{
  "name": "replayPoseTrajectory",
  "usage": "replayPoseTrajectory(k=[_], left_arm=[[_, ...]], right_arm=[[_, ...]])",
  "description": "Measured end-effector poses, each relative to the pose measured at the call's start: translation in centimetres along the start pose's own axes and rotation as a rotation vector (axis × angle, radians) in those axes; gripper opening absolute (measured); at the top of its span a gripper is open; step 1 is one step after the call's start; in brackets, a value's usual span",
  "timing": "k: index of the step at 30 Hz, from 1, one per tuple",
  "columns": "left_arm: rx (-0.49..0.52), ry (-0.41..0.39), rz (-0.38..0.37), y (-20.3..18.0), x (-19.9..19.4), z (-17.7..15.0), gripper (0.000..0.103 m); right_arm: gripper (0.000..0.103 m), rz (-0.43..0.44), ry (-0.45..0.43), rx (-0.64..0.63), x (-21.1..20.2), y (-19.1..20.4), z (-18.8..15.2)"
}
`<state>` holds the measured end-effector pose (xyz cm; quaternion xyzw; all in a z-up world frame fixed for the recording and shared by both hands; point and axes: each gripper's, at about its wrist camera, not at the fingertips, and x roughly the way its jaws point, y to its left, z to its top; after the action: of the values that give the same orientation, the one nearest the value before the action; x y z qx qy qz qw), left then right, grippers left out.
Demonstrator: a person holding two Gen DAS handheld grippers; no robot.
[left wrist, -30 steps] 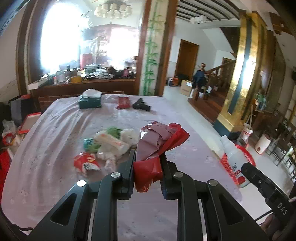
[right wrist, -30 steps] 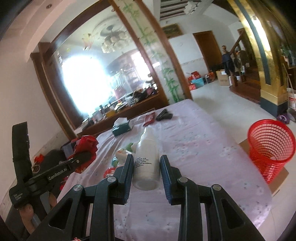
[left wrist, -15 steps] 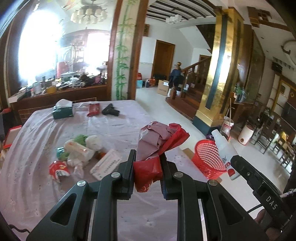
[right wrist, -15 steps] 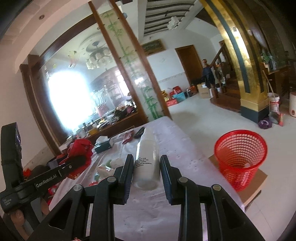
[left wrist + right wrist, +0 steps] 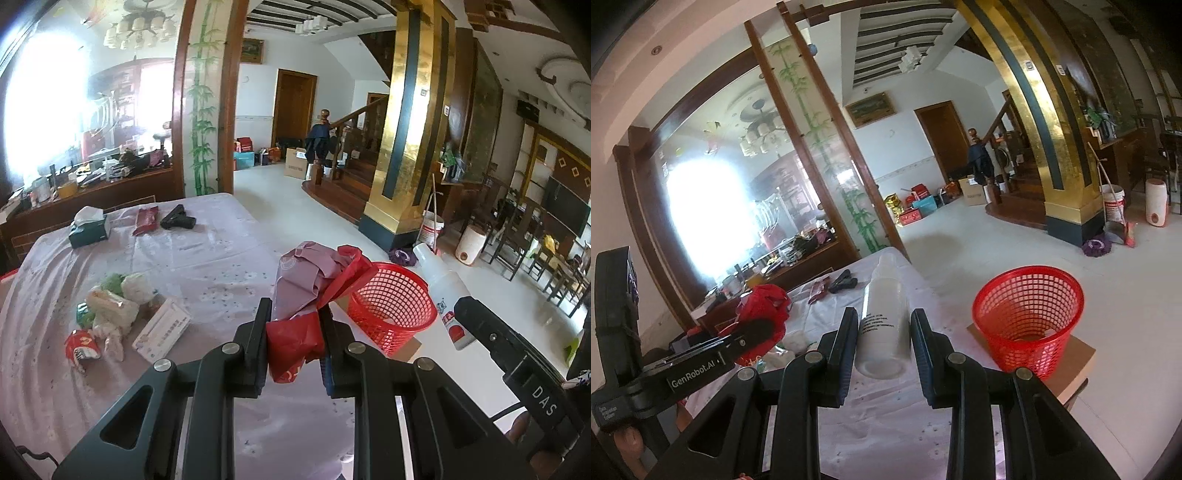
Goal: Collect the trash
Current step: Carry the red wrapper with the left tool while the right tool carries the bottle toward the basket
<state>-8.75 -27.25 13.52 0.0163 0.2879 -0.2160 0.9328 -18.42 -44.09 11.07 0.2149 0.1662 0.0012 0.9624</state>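
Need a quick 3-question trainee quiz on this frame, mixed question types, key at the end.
1. True or false: the left gripper is shut on a crumpled red and pink plastic bag.
2. What does the right gripper hold? A) green tissue box B) white plastic bottle C) black stapler
3. Fill in: the red mesh plastic basket stands on a flat piece of ____ on the floor, beside the table with the pale floral cloth.

Key: 1 true. 2 B, the white plastic bottle. 3 cardboard.

one red basket [image 5: 1028, 325], one white bottle [image 5: 884, 321], two grippers.
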Motion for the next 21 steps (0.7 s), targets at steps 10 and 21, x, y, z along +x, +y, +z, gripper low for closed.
replayPoseTrajectory(k=[10, 21], left_arm=[[0.045, 0.009, -0.023, -2.3, 1.9, 0.7, 0.021], [0.08, 0.026, -0.073, -4.9, 4.0, 1.3, 0.021]], right_arm=[[0.031, -0.024, -0.013, 0.023, 0.0, -1.8, 0.6], [0.031, -0.071, -0.026, 0.055, 0.0, -4.9, 1.3]])
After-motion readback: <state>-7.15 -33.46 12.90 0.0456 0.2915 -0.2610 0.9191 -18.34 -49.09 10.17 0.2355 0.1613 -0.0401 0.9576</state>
